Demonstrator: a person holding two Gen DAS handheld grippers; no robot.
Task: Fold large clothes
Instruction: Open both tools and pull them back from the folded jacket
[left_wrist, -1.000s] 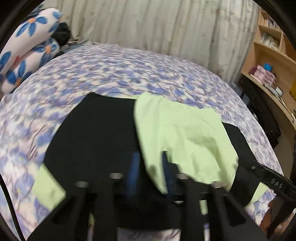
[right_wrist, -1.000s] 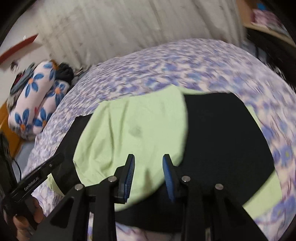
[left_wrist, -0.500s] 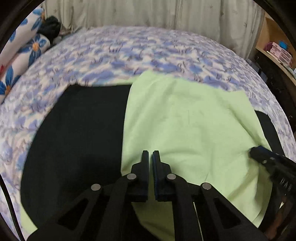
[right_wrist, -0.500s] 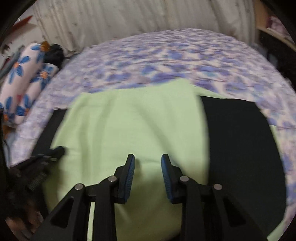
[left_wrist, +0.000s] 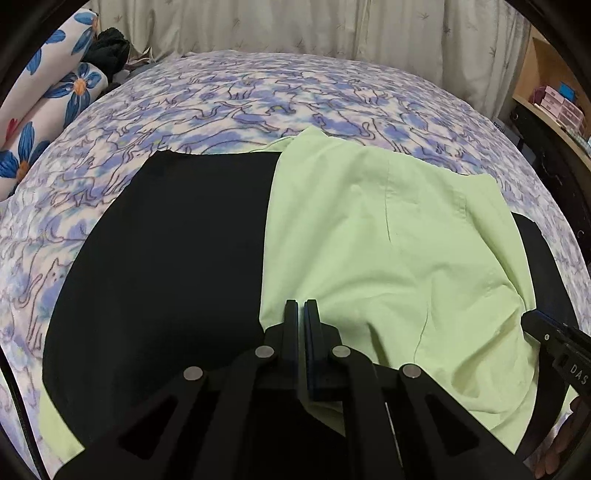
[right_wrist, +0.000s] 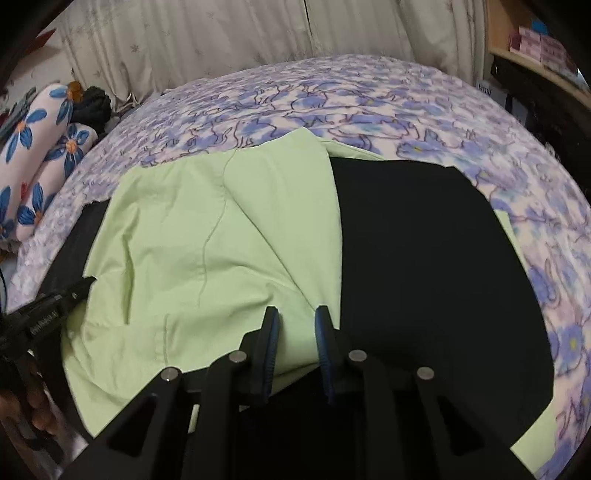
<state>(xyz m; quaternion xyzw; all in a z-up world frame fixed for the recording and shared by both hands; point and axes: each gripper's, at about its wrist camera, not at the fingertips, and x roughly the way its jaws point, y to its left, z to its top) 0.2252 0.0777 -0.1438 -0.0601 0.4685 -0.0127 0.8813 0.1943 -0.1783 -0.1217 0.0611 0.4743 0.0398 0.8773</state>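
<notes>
Left wrist: jaws together over garment

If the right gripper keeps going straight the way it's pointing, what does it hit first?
Most likely the light green fabric: the right gripper points onto it, near its edge with the black garment. Depth is unclear.

A bed in blue floral sheets fills the room; pale curtains behind, wooden shelf right, flowered pillows left.

bare bedspread beyond garment; pillows left edge
</notes>
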